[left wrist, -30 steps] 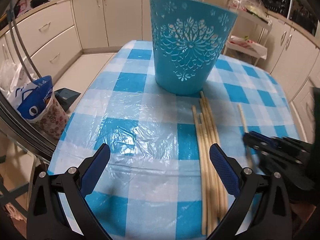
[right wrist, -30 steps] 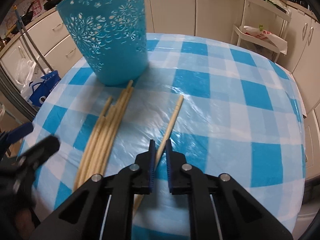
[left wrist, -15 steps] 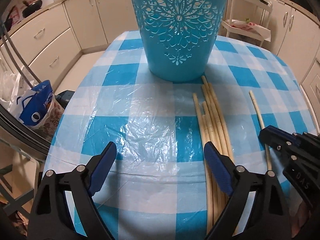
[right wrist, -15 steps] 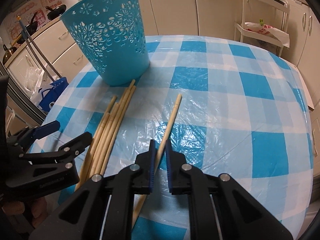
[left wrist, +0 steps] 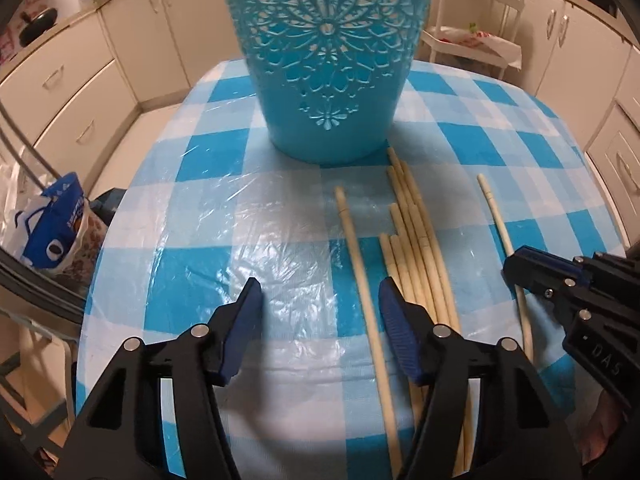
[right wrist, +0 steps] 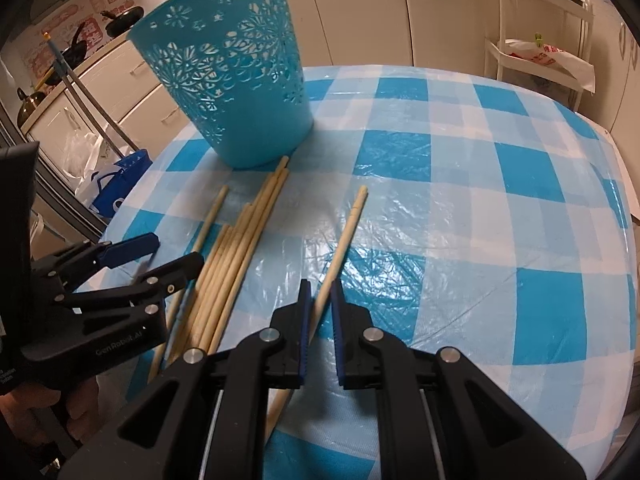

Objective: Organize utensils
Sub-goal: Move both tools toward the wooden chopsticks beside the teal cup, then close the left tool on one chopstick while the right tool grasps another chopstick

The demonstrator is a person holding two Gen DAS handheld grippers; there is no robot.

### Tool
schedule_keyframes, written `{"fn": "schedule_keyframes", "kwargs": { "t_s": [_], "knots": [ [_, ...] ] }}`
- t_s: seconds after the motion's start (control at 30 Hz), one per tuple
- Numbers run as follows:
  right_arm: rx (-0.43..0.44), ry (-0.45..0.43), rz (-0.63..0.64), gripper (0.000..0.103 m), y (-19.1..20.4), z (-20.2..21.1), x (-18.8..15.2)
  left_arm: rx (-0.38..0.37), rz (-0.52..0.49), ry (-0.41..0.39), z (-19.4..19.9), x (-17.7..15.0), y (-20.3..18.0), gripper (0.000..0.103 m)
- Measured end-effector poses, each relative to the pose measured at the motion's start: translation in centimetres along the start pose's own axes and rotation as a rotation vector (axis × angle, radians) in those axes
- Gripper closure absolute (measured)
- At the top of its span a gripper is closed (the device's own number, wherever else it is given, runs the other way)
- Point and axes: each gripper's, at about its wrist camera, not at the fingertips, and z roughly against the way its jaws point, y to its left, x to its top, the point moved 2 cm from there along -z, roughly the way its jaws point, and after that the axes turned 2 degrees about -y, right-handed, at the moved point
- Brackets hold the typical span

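A blue perforated basket [left wrist: 326,60] stands upright on the checked table [left wrist: 200,240]; it also shows in the right wrist view [right wrist: 236,84]. A bundle of wooden chopsticks [left wrist: 416,240] lies in front of it. One chopstick [left wrist: 356,248] lies apart on the bundle's left, between the jaws of my open left gripper [left wrist: 320,300], untouched. My right gripper [right wrist: 319,300] has its jaws nearly together around a lone chopstick [right wrist: 344,236] that lies on the table; I cannot tell whether the pads press it. The left gripper [right wrist: 156,250] shows beside the bundle [right wrist: 232,264].
Cream kitchen cabinets [left wrist: 80,92] ring the table. A white trolley [right wrist: 540,40] with bags stands at the far right. A blue-and-white bag [left wrist: 52,232] sits on the floor left of the table edge.
The left gripper moved forward and right, narrowing its jaws around the separate chopstick. The right gripper stayed over the lone chopstick, its jaw gap slightly wider.
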Motion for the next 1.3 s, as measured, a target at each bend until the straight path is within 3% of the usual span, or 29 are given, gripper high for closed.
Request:
{"fn": "schedule_keyframes", "kwargs": {
  "t_s": [0.07, 0.23, 0.33, 0.47, 0.6, 0.7, 0.97, 1.1, 1.2, 1.3],
  "knots": [
    [0.008, 0.003, 0.019, 0.092, 0.4, 0.0, -0.1, -0.022, -0.021, -0.001, -0.1, 0.2, -0.3, 0.056],
    [0.016, 0.006, 0.028, 0.092, 0.3, -0.1, -0.1, -0.077, -0.084, -0.006, -0.3, 0.7, -0.4, 0.063],
    [0.027, 0.011, 0.059, 0.093, 0.9, -0.1, -0.3, -0.133, -0.128, 0.012, -0.3, 1.1, -0.3, 0.083],
    [0.031, 0.035, 0.065, 0.093, 1.1, -0.2, -0.1, -0.180, -0.163, 0.068, -0.7, 2.0, 0.0, 0.085],
    [0.004, 0.038, 0.078, 0.093, 1.3, -0.5, 0.2, -0.155, -0.179, 0.096, -1.1, 2.6, -0.5, 0.086],
    [-0.015, 0.033, 0.108, 0.093, 1.9, -0.5, 0.0, -0.179, -0.186, 0.093, -1.0, 2.5, -1.4, 0.098],
    [-0.009, 0.040, 0.113, 0.095, 1.6, -0.4, -0.2, -0.182, -0.248, 0.098, -0.8, 2.1, -2.2, 0.097],
    [-0.001, 0.003, 0.066, 0.096, 1.3, -0.1, -0.6, -0.133, -0.246, 0.051, -0.3, 1.8, -2.5, 0.098],
    [0.054, -0.030, -0.020, 0.097, 0.2, 0.3, -1.1, -0.177, -0.184, -0.039, 2.3, 1.8, -1.3, 0.098],
    [0.092, -0.055, -0.117, 0.097, -1.1, 0.4, -1.2, -0.263, -0.122, -0.186, 6.8, 2.5, 0.5, 0.098]
  ]
}}
